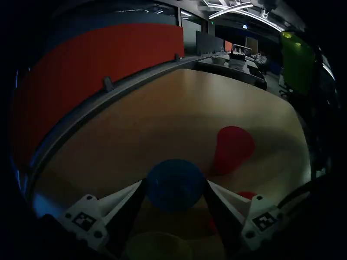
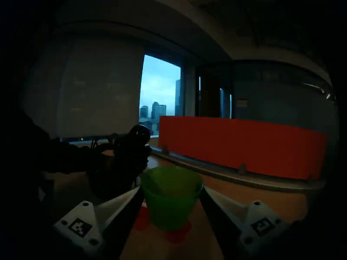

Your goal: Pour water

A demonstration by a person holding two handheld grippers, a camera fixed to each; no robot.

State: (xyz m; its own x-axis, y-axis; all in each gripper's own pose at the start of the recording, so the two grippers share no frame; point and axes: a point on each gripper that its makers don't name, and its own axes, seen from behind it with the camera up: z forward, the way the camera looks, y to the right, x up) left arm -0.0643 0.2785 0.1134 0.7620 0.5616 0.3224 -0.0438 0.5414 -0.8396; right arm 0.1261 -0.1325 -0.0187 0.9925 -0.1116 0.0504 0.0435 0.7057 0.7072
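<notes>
In the left gripper view my left gripper (image 1: 174, 185) is shut on a blue cup (image 1: 175, 184), both fingers pressing its sides above the wooden table (image 1: 173, 112). Under it, at the bottom edge, shows the rim of a yellowish cup (image 1: 158, 246). A red cup (image 1: 232, 147) sits on the table just beyond to the right, and a smaller red piece (image 1: 247, 195) peeks out by the right finger. In the right gripper view my right gripper (image 2: 171, 190) is shut on a green cup (image 2: 171, 197), held upright over two red cups (image 2: 178, 236).
An orange-red partition (image 1: 99, 65) on a grey rail runs along the table's far side. In the right gripper view a person's dark-sleeved hand holds the other gripper (image 2: 126, 160) at the left. A green shape (image 1: 297, 63) hangs high at the right. The room is dim.
</notes>
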